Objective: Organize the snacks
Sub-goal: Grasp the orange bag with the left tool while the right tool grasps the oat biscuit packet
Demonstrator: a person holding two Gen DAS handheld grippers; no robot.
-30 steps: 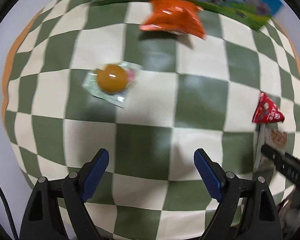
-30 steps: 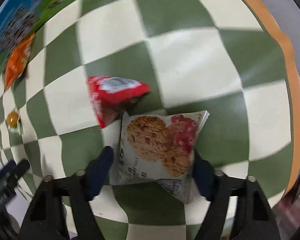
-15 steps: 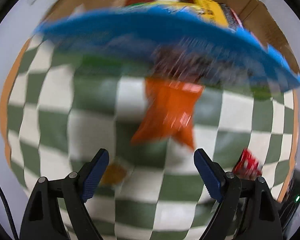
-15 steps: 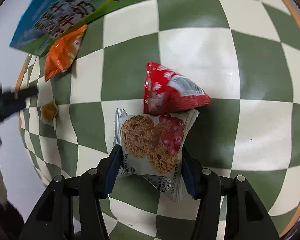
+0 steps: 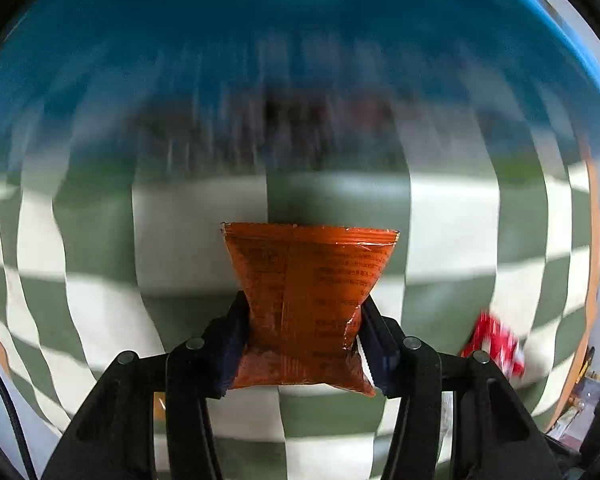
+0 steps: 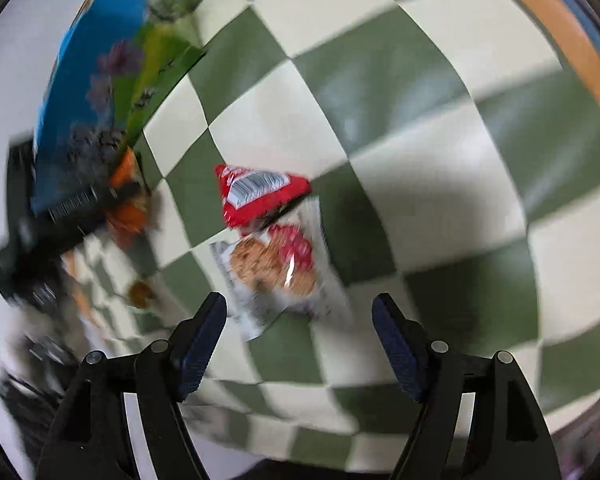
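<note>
My left gripper (image 5: 302, 332) is shut on an orange snack packet (image 5: 306, 300) and holds it close before the blurred blue box (image 5: 300, 60). In the right wrist view that packet (image 6: 128, 200) shows at the left, pinched by the other gripper next to the blue box (image 6: 84, 92). My right gripper (image 6: 300, 340) is open and empty above the checked cloth (image 6: 420, 140). A cookie packet (image 6: 276, 264) lies just ahead of its fingers, touching a red triangular packet (image 6: 256, 192). A small orange jelly cup (image 6: 140, 292) lies to the left.
The red packet also shows in the left wrist view (image 5: 494, 346) at the right on the green and white checked cloth (image 5: 80, 240). The table's orange edge (image 6: 572, 40) runs along the right.
My left gripper moved forward to the orange packet and shut on it. My right gripper, closed around the cookie packet half a second ago, opened and drew back, leaving it on the cloth.
</note>
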